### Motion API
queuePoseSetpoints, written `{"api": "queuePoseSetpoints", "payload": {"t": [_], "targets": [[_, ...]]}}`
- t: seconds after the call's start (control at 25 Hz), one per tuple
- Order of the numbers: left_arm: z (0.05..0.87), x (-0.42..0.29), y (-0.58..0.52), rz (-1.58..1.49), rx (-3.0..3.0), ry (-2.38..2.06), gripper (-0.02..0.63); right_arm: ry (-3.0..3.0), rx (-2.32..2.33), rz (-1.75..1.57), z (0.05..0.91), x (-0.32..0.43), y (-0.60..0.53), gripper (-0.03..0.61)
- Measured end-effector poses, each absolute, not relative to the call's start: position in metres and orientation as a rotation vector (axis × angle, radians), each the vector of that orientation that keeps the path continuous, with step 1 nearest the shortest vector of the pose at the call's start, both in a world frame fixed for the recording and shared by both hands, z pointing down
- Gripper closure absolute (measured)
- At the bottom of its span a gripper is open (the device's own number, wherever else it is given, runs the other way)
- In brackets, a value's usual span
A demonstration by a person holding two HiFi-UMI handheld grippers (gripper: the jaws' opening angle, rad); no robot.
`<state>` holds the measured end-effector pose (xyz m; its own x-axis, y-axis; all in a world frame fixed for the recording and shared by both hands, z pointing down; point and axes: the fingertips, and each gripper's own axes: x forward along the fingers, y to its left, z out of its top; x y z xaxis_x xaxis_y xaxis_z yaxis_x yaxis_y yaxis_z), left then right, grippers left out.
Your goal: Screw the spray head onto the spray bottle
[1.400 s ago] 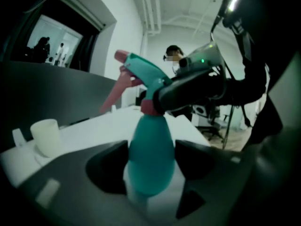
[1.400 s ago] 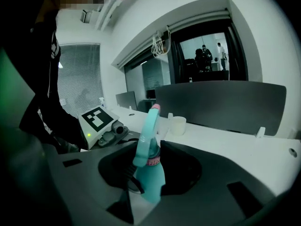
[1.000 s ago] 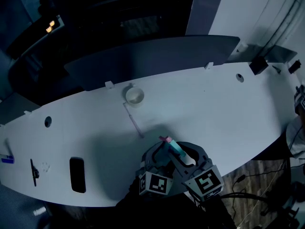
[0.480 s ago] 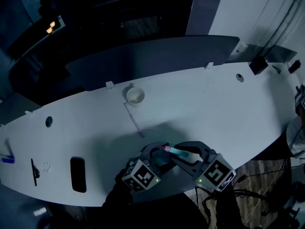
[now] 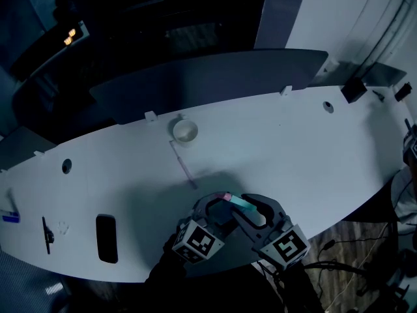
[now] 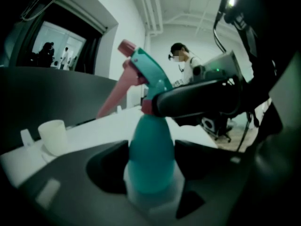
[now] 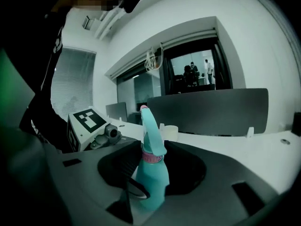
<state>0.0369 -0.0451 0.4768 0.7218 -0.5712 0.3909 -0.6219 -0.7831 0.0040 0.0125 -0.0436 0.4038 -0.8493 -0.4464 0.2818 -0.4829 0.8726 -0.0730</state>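
A teal spray bottle (image 5: 237, 203) is held just above the white table (image 5: 293, 142) near its front edge. Its teal spray head (image 6: 146, 72), with a pink trigger and pink nozzle, sits on the neck. My left gripper (image 5: 220, 208) is shut on the bottle's body (image 6: 151, 154). From the other side, my right gripper (image 5: 251, 208) is shut on the pink collar (image 7: 151, 158) under the spray head; one of its dark fingers (image 6: 197, 102) crosses at collar height. The bottle's base is hidden by the jaws.
A white cup (image 5: 184, 131) stands at the back with a thin stick (image 5: 183, 165) lying in front of it. A black flat object (image 5: 106, 238) and a pen (image 5: 46, 235) lie at the left. A dark partition (image 5: 208, 83) runs behind the table. A person (image 6: 184, 60) is far off.
The left gripper's marker cube has swung left and its jaws have turned; the right gripper turned slightly. The bottle stays between both grippers, at a slightly different tilt.
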Motion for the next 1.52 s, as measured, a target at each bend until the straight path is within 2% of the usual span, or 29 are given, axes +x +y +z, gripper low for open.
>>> {"api": "queuePoseSetpoints", "payload": {"t": [0.2, 0.52, 0.68, 0.84, 0.96, 1.04, 1.16, 1.52], "targets": [[0.475, 0.038, -0.046, 0.524, 2.79, -0.986, 0.305, -2.852, 0.771, 0.292, 0.405, 0.019, -0.045, 0.442], [0.477, 0.036, -0.044, 0.586, 2.807, -0.932, 0.305, -2.848, 0.652, 0.199, 0.402, 0.017, -0.042, 0.448], [0.474, 0.034, -0.054, 0.658, 2.743, -1.136, 0.305, -2.811, 0.764, 0.194, 0.402, 0.017, -0.047, 0.448], [0.47, 0.029, -0.053, 0.577, 2.661, -1.34, 0.302, -2.809, 0.786, 0.247, 0.402, 0.016, -0.047, 0.448], [0.461, 0.024, -0.054, 0.461, 2.781, -1.201, 0.265, -2.817, 0.681, 0.252, 0.397, 0.015, -0.044, 0.448], [0.46, 0.025, -0.052, 0.454, 2.855, -1.025, 0.264, -2.806, 0.596, 0.246, 0.395, 0.013, -0.043, 0.448], [0.472, 0.031, -0.046, 0.542, 2.877, -0.872, 0.308, -2.775, 0.555, 0.244, 0.402, 0.01, -0.042, 0.448], [0.467, 0.026, -0.056, 0.496, 2.521, -1.547, 0.31, -2.759, 0.818, 0.306, 0.403, 0.015, -0.049, 0.448]]}}
